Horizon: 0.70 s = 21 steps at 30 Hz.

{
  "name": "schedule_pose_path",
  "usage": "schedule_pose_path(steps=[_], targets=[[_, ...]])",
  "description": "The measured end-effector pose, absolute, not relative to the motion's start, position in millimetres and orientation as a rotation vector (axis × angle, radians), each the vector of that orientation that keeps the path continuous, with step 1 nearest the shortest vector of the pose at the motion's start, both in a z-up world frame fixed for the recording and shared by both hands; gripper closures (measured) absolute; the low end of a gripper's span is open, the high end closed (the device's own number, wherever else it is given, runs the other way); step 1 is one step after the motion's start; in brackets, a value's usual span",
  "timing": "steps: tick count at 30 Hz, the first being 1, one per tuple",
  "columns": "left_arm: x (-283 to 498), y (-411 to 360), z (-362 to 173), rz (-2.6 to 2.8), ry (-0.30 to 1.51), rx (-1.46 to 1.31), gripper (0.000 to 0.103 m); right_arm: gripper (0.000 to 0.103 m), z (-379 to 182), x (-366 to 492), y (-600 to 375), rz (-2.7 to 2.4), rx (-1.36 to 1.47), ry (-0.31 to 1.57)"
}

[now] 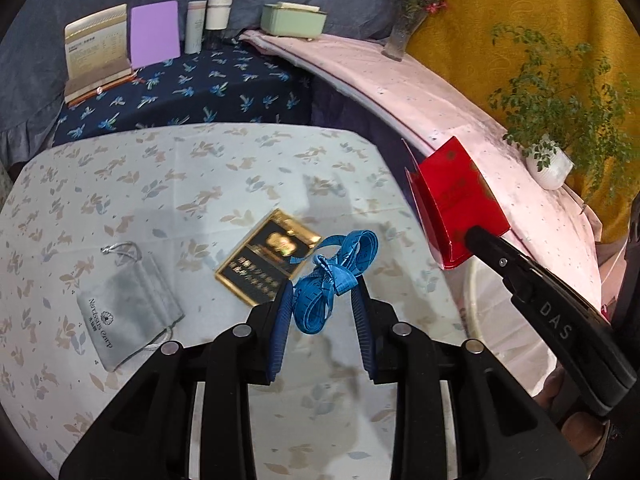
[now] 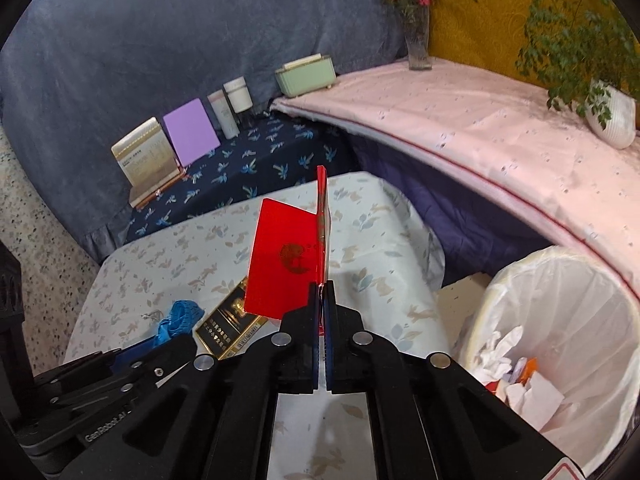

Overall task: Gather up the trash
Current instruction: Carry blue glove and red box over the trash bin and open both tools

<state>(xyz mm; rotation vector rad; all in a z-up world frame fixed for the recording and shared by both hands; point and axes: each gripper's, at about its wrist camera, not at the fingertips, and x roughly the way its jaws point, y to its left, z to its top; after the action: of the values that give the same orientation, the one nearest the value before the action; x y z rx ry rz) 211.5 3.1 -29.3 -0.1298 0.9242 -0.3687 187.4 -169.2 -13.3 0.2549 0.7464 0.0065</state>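
My left gripper holds a tangled blue ribbon between its blue pads, lifted above the floral-cloth table. My right gripper is shut on a flattened red carton, held upright over the table; it also shows in the left wrist view. A black and gold cigarette pack lies on the table below the ribbon. A grey drawstring pouch lies to its left. A white-lined trash bin with crumpled paper inside stands right of the table.
A dark blue floral surface behind the table holds a calendar stand, a purple card, two white jars and a green tissue box. A pink-covered ledge carries a flower vase and a potted plant.
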Motion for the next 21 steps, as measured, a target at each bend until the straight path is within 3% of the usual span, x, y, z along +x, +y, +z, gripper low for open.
schedule_pose_path(steps=[9,21], targets=[[187,-50,-1,-0.444,0.880,-0.073,0.074,0.101,22,147,-209,-0.033,0.288,0.664],[152,-125,11,-0.548,0.865,-0.001,0.074,0.101,29,96,-273,-0.147,0.337,0.625]])
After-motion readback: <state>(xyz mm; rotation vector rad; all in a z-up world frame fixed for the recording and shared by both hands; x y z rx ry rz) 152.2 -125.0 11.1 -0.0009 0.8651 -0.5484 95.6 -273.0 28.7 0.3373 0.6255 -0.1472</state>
